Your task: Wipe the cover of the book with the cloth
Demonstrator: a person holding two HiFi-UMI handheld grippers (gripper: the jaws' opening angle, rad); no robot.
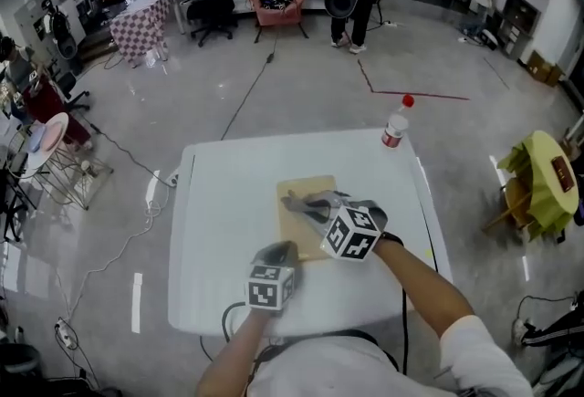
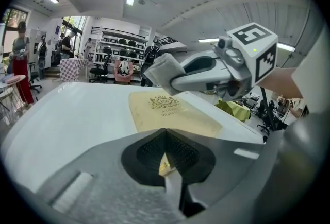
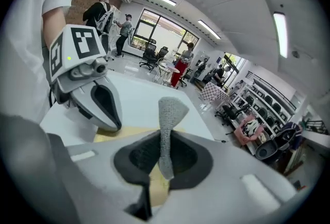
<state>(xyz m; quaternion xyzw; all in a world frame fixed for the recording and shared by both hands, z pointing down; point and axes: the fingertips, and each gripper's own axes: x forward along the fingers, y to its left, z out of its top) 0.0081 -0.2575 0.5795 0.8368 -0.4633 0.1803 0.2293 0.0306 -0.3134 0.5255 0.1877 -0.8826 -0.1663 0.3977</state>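
Observation:
A tan book (image 1: 308, 194) lies flat in the middle of the white table (image 1: 219, 231); its crest shows in the left gripper view on the cover (image 2: 170, 112). My right gripper (image 1: 321, 206) hovers over the book, shut on a grey cloth (image 1: 306, 202) whose strip sticks up between its jaws (image 3: 166, 130). From the left gripper view the cloth (image 2: 164, 71) hangs just above the cover. My left gripper (image 1: 278, 252) sits at the book's near left corner, jaws closed with a sliver of tan book (image 2: 164, 166) between the pads.
A small bottle with a red cap (image 1: 395, 129) stands at the table's far right corner. A black cable (image 1: 228, 322) loops off the near edge. A chair draped in yellow-green cloth (image 1: 538, 181) stands on the floor to the right.

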